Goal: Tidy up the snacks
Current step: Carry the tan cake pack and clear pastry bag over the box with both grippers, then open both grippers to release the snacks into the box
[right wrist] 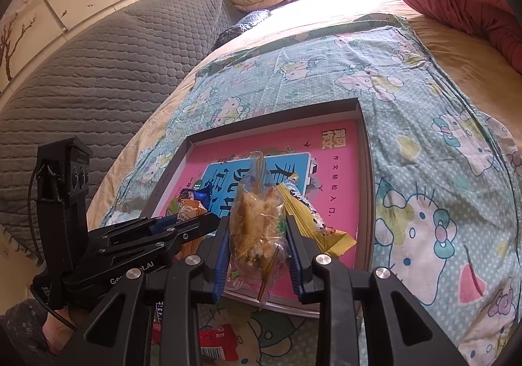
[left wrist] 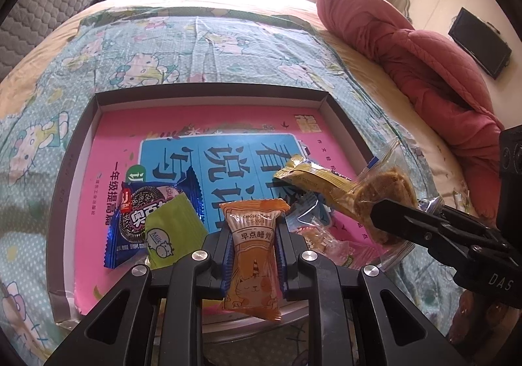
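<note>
Over the tray (left wrist: pixel 98 98) on the bed: my left tool (left wrist: pixel 253 248) pinching the orange snack packet (left wrist: pixel 253 255), my right tool (right wrist: pixel 259 245) pinching the clear pastry packet (right wrist: pixel 257 229); I would lower each into bare pink space, clear of snacks already lying there.

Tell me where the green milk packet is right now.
In the left wrist view the green milk packet lies in the tray, lower left, overlapping the blue cookie packet, left of the orange cat packet.
</note>
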The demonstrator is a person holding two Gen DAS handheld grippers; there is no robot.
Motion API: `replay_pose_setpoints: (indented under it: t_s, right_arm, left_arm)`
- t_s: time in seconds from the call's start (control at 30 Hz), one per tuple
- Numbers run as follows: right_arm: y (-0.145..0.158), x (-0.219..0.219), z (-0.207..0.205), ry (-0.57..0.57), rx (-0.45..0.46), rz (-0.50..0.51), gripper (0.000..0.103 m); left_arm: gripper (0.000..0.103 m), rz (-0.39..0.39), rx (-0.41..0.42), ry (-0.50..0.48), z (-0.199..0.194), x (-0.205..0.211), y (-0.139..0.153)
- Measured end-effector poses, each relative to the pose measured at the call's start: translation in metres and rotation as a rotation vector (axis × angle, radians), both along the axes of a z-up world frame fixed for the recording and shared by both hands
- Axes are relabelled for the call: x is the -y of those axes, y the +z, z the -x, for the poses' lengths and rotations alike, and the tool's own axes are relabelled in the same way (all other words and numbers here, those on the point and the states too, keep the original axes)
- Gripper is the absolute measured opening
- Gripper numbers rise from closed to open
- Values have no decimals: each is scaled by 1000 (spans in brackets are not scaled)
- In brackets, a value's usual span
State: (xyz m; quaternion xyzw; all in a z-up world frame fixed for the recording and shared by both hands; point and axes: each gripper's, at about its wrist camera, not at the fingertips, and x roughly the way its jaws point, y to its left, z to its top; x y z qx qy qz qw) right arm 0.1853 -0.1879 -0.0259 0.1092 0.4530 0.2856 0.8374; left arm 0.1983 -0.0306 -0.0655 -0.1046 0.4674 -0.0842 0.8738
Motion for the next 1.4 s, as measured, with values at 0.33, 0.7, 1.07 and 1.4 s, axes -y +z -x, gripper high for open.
replay_pose_setpoints:
  t_s: [0.33,0.7,1.07,1.4]
  right_arm:
    - [-11,0,-4,-19,-28,7,32]
    - [-13,5,-5,-56,-25,28,32]
    - [-10,2,-5,-70,-9,73,32]
    - [-4,6,-6,-81,1,65,32]
  left_arm:
    - [22,10,-3,-3,1,0,-3]
    - [22,7,-13,-15,0,1,-4]
    - [22,5,-21,-18,-2,1,-5]
    - [24,8,-33,-19,-2,0,-4]
